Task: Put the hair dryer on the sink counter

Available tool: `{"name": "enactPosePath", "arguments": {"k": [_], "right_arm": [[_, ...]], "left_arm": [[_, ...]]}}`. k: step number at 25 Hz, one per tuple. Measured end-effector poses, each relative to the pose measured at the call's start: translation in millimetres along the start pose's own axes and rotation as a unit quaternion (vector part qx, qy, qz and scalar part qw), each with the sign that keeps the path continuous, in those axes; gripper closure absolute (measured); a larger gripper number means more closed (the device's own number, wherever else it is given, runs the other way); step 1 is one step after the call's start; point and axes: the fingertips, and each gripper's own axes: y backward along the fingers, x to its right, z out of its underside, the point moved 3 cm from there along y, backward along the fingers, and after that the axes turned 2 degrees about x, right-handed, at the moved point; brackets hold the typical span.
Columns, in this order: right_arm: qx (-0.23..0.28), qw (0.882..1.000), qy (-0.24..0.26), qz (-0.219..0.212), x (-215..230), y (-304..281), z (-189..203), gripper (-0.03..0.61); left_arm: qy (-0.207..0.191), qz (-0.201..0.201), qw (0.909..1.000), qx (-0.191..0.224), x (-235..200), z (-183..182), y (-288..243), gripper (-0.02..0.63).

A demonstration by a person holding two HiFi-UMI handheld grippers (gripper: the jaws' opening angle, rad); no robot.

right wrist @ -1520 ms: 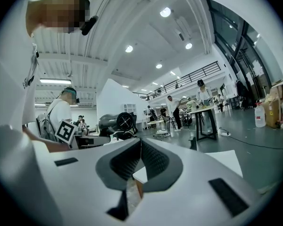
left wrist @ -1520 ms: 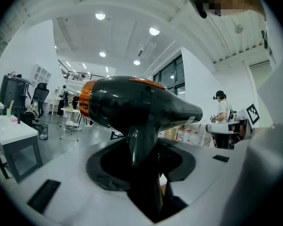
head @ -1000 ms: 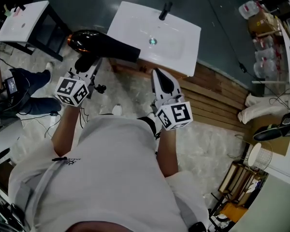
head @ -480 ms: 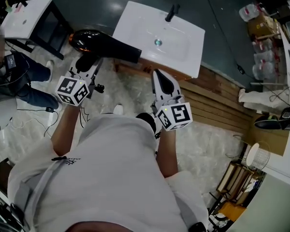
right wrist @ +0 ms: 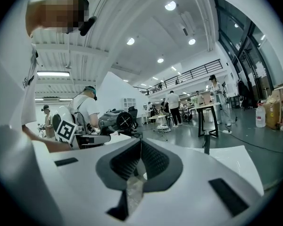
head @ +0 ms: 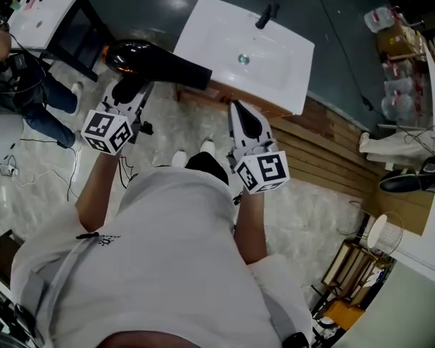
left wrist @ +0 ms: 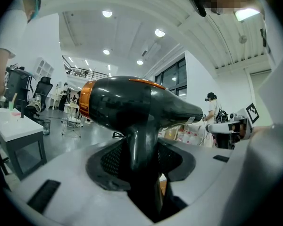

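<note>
Because the left hand-held gripper (head: pixel 127 93) is clamped only on the glossy handle of the hair dryer (head: pixel 156 64), with the whole black body and its orange rear ring carried crosswise above the pads, the load looks top-heavy, and a quick swing or tilt could let the handle twist or slip in the grip. In the left gripper view the handle fills the gap between the jaws of that hand-held gripper (left wrist: pixel 141 159), and the hair dryer (left wrist: pixel 137 102) hangs in the air, not yet set down. Its nozzle reaches toward the near left edge of the white desk (head: pixel 290 71) with the sink; coming in too low could knock the nozzle on that edge. The flat rim round the basin looks narrow, so a rounded body released there might roll into the basin or off to the floor, or bump the tap (head: pixel 267 15). The right hand-held gripper (head: pixel 245 122) has its jaws together on nothing (right wrist: pixel 140 161), so it offers no support.
</note>
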Motion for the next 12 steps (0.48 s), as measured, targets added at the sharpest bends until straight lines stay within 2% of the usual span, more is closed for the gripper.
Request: {"name": "enactPosePath", "arguments": {"k": [12], "right_arm": [[-0.005, 1.000, -0.004, -0.015, -3, -14, 4, 0.571]], "left_arm": [[0.006, -0.008, 0.9999, -0.004, -5, 6, 4, 0.442]]}}
